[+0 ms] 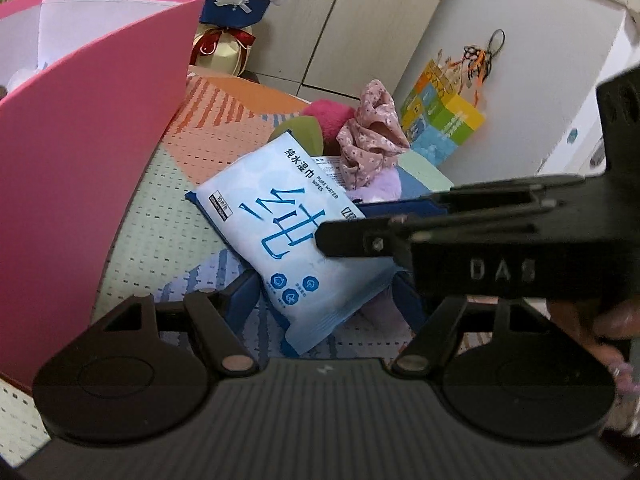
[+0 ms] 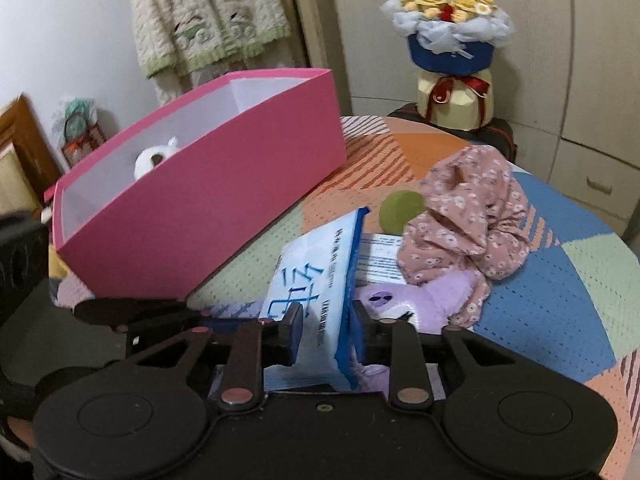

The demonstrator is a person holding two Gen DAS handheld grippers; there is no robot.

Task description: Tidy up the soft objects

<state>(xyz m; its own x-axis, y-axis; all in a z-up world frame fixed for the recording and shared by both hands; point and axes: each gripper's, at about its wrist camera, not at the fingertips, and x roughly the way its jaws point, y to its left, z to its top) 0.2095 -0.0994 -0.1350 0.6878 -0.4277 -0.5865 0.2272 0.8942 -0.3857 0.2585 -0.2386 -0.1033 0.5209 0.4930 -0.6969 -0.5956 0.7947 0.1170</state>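
Your right gripper [image 2: 324, 332] pinches wet wipes pack [image 2: 310, 280] by its near end, above patterned bench [image 2: 560, 280]. Left gripper [image 1: 324, 300] spread wide, empty. Slick film, floppy far end — pack may slip or snag pink box [image 2: 224, 184] wall.

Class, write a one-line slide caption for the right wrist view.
Right gripper clamps wipes pack beside pink box.

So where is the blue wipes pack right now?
The wipes pack is pinched in the right claw, just right of the pink box and left of the flowery cloth.
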